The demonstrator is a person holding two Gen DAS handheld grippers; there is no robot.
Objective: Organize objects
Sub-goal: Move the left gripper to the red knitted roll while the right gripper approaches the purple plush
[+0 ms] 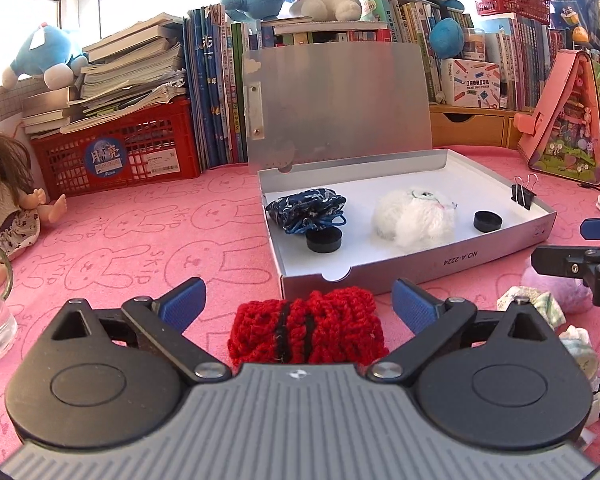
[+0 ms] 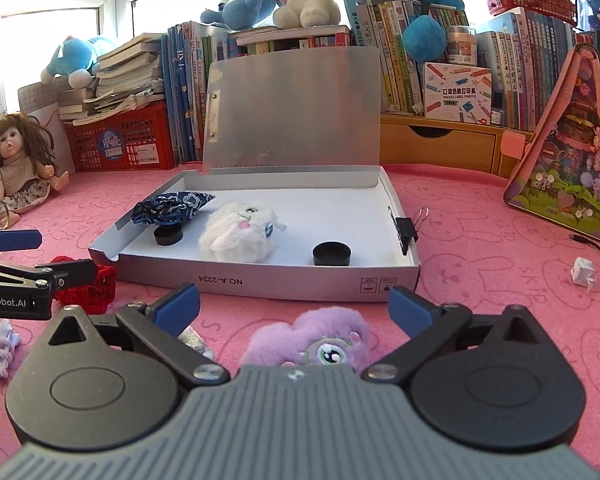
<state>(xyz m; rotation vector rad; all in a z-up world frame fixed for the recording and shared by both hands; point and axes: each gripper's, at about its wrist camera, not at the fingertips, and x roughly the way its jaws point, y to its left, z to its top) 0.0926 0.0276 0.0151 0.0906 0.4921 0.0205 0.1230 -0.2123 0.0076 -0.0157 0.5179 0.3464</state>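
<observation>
While both grippers tilt downward with jaws spread wide, grasping nothing, the left gripper straddles a ribbed red knit, its long axis crosswise, and the right gripper frames a fluffy purple plush; the flat cardboard box lies at 12 o'clock.

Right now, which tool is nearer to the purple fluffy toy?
The right. The right tool stands open with the purple fluffy toy between its fingers, untouched. The left tool is beside it, over the red knitted piece.
</observation>
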